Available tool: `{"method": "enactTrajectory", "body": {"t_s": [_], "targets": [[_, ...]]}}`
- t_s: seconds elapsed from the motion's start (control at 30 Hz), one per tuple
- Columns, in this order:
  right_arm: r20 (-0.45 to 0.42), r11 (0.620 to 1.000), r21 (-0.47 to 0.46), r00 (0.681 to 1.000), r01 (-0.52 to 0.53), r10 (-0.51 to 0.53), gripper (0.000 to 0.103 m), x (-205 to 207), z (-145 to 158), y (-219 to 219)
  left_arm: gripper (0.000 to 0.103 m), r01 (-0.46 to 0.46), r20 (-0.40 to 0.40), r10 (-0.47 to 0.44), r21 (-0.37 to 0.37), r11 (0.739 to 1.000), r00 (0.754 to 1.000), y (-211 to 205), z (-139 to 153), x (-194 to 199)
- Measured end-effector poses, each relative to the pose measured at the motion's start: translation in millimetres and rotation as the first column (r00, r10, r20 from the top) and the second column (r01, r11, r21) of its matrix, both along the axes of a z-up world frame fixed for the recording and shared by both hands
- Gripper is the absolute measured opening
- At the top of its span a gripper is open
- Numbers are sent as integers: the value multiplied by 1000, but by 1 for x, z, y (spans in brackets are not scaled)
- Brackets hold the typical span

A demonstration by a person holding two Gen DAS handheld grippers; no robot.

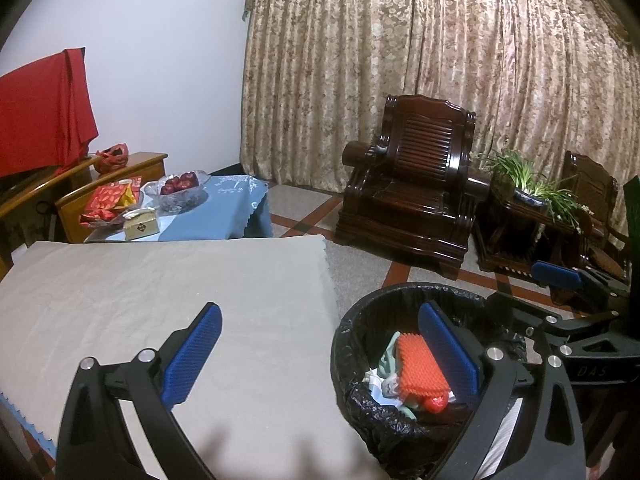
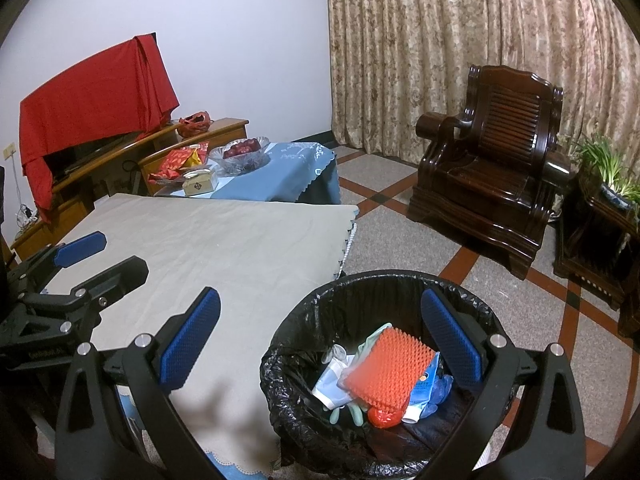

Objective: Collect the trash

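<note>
A trash bin [image 1: 352,336] [image 2: 304,316] lined with a black bag stands on the floor beside the table's right edge. Inside lie an orange spiky pad [image 1: 420,368] [image 2: 384,368], crumpled white and blue wrappers [image 2: 332,380], a pale green glove and a small red piece [image 2: 380,416]. My left gripper [image 1: 320,356] is open and empty, its right finger over the bin. My right gripper [image 2: 320,344] is open and empty, straddling the table edge and the bin. Each gripper shows in the other's view, my right gripper [image 1: 560,300] at right and my left gripper [image 2: 92,260] at left.
The table wears a grey cloth [image 1: 160,288] [image 2: 208,248]. Behind it a blue-clothed table [image 1: 216,216] [image 2: 280,176] holds a glass fruit bowl, red packets and a small box. A dark wooden armchair [image 1: 408,200] [image 2: 488,176], a plant stand and curtains stand beyond.
</note>
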State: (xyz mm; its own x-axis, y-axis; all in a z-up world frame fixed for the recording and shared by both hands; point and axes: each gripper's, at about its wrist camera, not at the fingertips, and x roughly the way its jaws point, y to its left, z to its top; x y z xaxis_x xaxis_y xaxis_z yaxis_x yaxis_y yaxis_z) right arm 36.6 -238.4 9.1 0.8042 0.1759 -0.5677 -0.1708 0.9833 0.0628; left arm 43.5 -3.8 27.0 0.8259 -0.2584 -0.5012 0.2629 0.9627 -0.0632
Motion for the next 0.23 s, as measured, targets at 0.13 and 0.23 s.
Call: {"method": "enactTrajectory", "body": {"t_s": [0.13, 0.23], "targets": [[-2, 1000, 1, 1000, 0, 0, 98, -1, -1, 1, 97, 1, -3, -1, 3, 1000, 1000, 0, -1, -1], [-4, 1000, 1, 1000, 0, 0, 98, -2, -3, 1, 97, 0, -2, 0, 4, 1000, 1000, 0, -1, -2]]}}
